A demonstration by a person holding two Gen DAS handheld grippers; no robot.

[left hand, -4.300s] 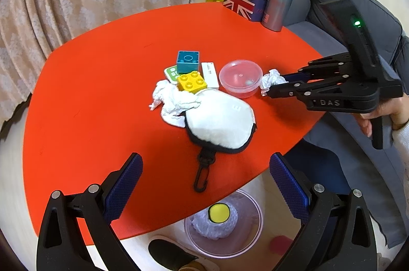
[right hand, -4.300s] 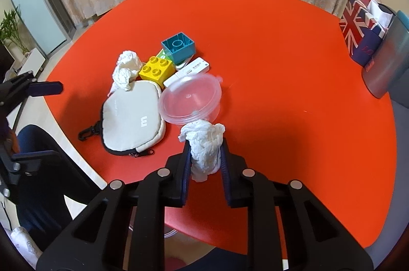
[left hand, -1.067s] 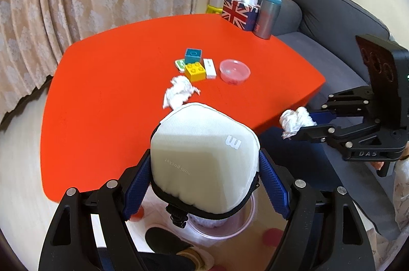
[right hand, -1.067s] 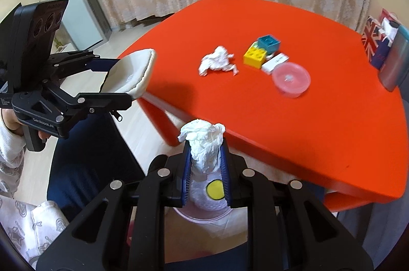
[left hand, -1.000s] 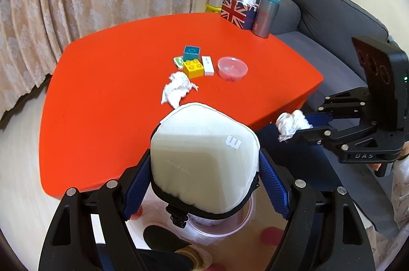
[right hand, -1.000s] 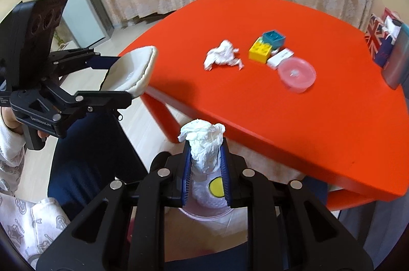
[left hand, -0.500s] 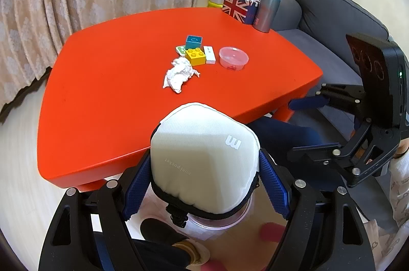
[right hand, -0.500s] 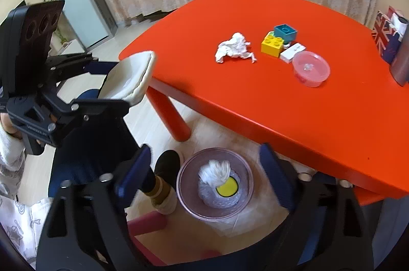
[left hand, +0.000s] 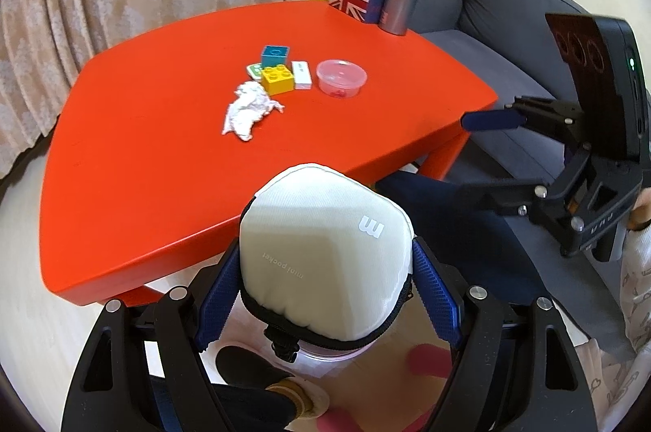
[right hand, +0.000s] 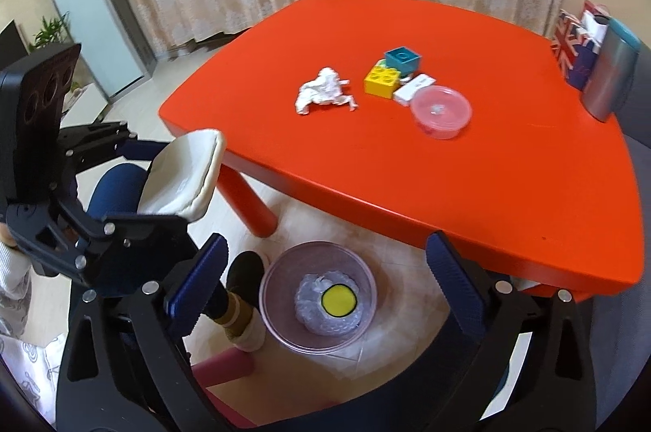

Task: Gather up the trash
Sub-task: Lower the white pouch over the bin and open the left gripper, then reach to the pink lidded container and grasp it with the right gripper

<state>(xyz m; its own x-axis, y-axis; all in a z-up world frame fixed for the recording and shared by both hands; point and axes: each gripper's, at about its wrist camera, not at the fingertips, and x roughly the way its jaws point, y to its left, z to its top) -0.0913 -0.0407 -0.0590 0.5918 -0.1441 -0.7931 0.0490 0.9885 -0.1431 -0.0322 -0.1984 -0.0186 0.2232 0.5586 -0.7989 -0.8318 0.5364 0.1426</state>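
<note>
Now the right tongs (right hand: 325, 269) hang empty, jaws just opened wide above the clear floor bin (right hand: 318, 294). Left tongs (left hand: 325, 293) clamp a soft white pouch (left hand: 325, 253). Beyond both, a crumpled tissue (right hand: 323, 91) lies on the red table (right hand: 468, 167): featherlight, squashy, best pinched mid-wad.

Both grippers are built of black plastic links fastened with silver screws and tipped with ribbed blue pads (right hand: 457, 285). A black block with three round holes and a small green light is carried on the right gripper (left hand: 480, 151). Dark blue trousers (left hand: 455, 212), a pale patterned sleeve (left hand: 636, 269) and a black shoe (right hand: 244, 271) are worn.
</note>
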